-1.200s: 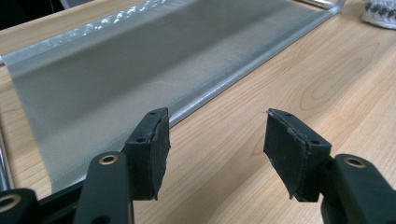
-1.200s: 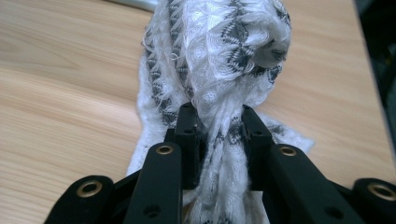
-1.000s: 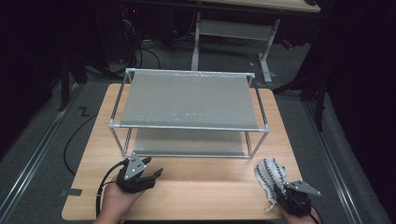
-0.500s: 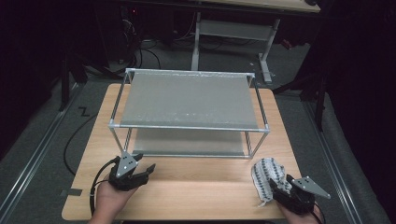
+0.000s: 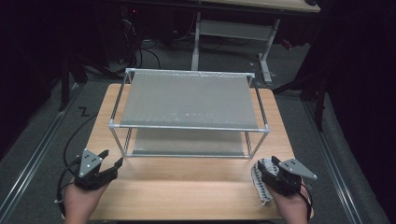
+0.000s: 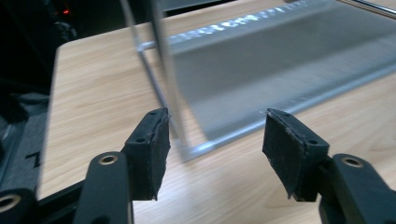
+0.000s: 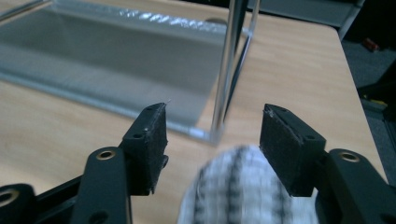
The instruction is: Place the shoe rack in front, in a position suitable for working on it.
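Note:
A two-tier metal wire rack (image 5: 189, 98) stands in the middle of the wooden table (image 5: 187, 191). A white cloth with dark stripes (image 5: 259, 183) lies near the table's front right corner. My right gripper (image 5: 270, 169) hovers just over its far end. In the right gripper view the cloth (image 7: 243, 186) sits low between the jaws of my right gripper (image 7: 212, 135). Those jaws have just been closing a little, but the pads stand apart from it. My left gripper (image 5: 112, 157) is open at the front left, aimed at the rack's corner post (image 6: 168, 79), with nothing between the jaws of the left gripper (image 6: 215, 140).
The rack's lower shelf (image 7: 116, 51) lies close ahead of both grippers. Bare wood runs along the front edge between the hands. Beyond the table are dark floor, cables (image 5: 74, 135) and the legs of a white desk (image 5: 196, 42).
My left gripper has slid left toward the table's front left corner. The right gripper has lifted and moved forward over the cloth, and its jaws stand wider than one second ago.

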`<state>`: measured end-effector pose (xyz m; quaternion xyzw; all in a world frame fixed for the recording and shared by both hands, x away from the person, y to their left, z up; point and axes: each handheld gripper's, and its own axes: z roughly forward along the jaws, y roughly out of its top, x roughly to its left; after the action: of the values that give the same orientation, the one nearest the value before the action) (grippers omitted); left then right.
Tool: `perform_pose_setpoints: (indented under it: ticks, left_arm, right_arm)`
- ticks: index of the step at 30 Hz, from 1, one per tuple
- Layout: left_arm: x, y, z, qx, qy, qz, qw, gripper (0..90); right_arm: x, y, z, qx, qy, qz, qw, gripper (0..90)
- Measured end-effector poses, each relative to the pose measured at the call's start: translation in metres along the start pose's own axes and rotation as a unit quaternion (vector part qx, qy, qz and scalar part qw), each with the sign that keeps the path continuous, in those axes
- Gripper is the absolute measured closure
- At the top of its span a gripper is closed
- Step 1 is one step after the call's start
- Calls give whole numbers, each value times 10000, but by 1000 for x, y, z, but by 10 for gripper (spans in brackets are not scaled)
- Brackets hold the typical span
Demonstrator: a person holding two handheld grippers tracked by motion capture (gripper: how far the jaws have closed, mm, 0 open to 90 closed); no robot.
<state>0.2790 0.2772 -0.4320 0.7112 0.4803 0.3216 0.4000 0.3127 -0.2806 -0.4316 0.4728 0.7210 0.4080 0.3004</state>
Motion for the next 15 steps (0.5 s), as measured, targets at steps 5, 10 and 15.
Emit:
perform_pose_setpoints:
  ticks: [5, 10, 15]
  left_arm:
    - [15, 10, 6, 40, 264, 19, 9996, 366]
    - [18, 26, 27, 174, 432, 123, 9988, 369]
    - [12, 44, 46, 98, 332, 210, 9992, 484]
  right_arm:
    - [-1, 21, 19, -106, 101, -95, 9998, 372]
    - [-10, 30, 42, 59, 35, 3, 10000, 424]
    - [-18, 30, 54, 152, -67, 107, 9998, 581]
